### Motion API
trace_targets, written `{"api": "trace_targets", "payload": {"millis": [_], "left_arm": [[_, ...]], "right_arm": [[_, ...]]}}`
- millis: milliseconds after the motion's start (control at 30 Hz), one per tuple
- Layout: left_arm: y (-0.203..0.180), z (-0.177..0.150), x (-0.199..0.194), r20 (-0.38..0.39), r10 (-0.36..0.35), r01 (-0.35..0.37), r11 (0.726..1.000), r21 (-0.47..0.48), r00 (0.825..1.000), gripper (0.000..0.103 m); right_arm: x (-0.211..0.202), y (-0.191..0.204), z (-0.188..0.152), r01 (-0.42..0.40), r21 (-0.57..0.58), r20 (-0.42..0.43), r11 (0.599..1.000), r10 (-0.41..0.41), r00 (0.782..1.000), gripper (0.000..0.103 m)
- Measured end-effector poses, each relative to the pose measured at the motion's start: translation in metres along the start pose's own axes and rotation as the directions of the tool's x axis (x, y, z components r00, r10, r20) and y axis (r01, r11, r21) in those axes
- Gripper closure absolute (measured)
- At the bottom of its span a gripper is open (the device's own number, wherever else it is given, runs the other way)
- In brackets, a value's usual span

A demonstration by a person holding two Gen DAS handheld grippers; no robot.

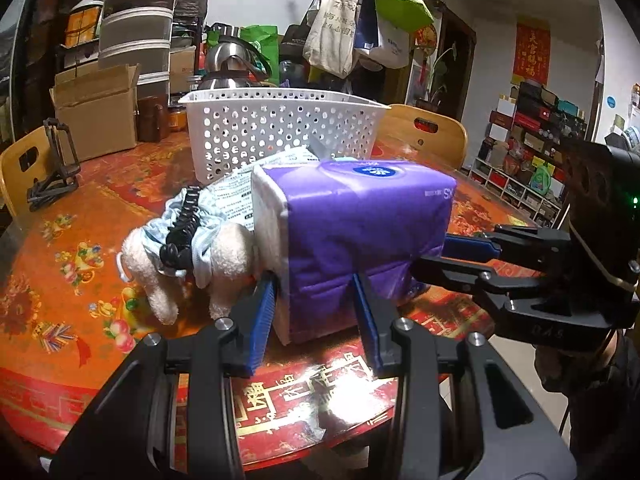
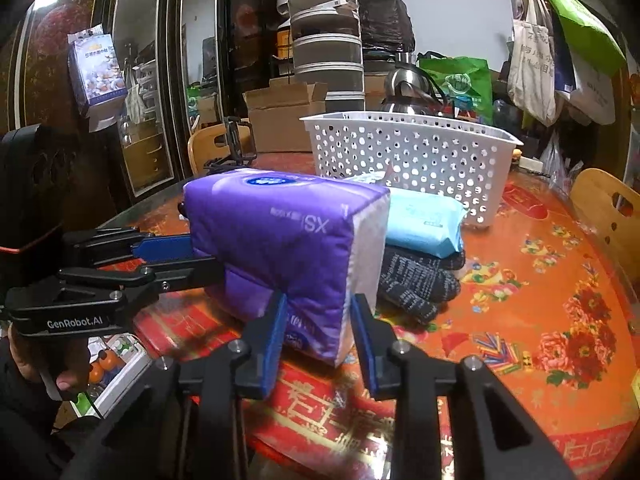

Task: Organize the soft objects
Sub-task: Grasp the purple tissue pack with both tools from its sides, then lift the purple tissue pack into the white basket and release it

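Observation:
A purple tissue pack (image 1: 360, 216) (image 2: 280, 232) sits on the red patterned table (image 1: 60, 248), held from both ends. My left gripper (image 1: 314, 284) is shut on its near left end, the blue pads denting the wrap. My right gripper (image 2: 318, 300) is shut on the opposite end and reaches in from the right in the left wrist view (image 1: 440, 256). Left of the pack lies a white plush toy (image 1: 160, 272) draped with pale blue cloth and a black coil tie (image 1: 180, 236). Behind it are a blue wipes pack (image 2: 424, 220) and a dark knit glove (image 2: 416, 280). A white perforated basket (image 1: 280, 128) (image 2: 400, 152) stands further back.
A cardboard box (image 1: 96, 108), a black folding stand (image 1: 56, 168) and a steel kettle (image 1: 228, 60) stand at the table's far side. Wooden chairs (image 1: 432, 128) (image 2: 608, 208) ring the table. A person's hand (image 2: 44, 364) holds the left gripper's handle.

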State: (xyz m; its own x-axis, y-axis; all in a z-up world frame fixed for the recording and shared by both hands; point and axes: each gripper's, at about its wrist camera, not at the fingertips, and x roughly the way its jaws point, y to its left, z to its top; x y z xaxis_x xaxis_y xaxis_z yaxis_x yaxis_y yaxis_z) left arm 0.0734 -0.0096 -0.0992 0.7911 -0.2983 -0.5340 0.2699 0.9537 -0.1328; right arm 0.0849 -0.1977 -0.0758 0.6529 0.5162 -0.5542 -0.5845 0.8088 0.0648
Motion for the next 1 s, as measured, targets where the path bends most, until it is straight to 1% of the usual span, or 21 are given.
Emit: {"api": "trace_targets", "payload": {"millis": [167,400,567,800,1000], "left_arm": [[-0.007,0.003,-0.006,0.006,0.016,-0.016,1.000,0.014,1.000,0.067],[-0.014,0.013,-0.027,0.060,0.023,-0.025,0.999,0.020,0.998,0.067],[-0.016,0.025,-0.037,0.090,0.025,-0.027,0.999,0.023,0.996,0.067],[-0.012,0.051,-0.032,0.109,0.025,-0.026,1.000,0.011,0.994,0.067],[-0.010,0.094,-0.019,0.117,0.031,-0.034,0.999,0.027,0.993,0.067]], "right_arm": [[-0.007,0.004,0.004,0.021,-0.003,0.011,1.000,-0.021,1.000,0.072],[-0.024,0.016,0.015,0.075,-0.025,0.060,0.997,-0.073,0.996,0.072],[-0.030,0.014,0.028,0.081,-0.021,0.083,0.996,-0.079,0.993,0.072],[-0.023,0.004,0.052,0.097,-0.025,0.094,0.995,-0.094,0.991,0.072],[-0.016,-0.012,0.084,0.102,-0.016,0.108,0.995,-0.099,0.989,0.072]]}}
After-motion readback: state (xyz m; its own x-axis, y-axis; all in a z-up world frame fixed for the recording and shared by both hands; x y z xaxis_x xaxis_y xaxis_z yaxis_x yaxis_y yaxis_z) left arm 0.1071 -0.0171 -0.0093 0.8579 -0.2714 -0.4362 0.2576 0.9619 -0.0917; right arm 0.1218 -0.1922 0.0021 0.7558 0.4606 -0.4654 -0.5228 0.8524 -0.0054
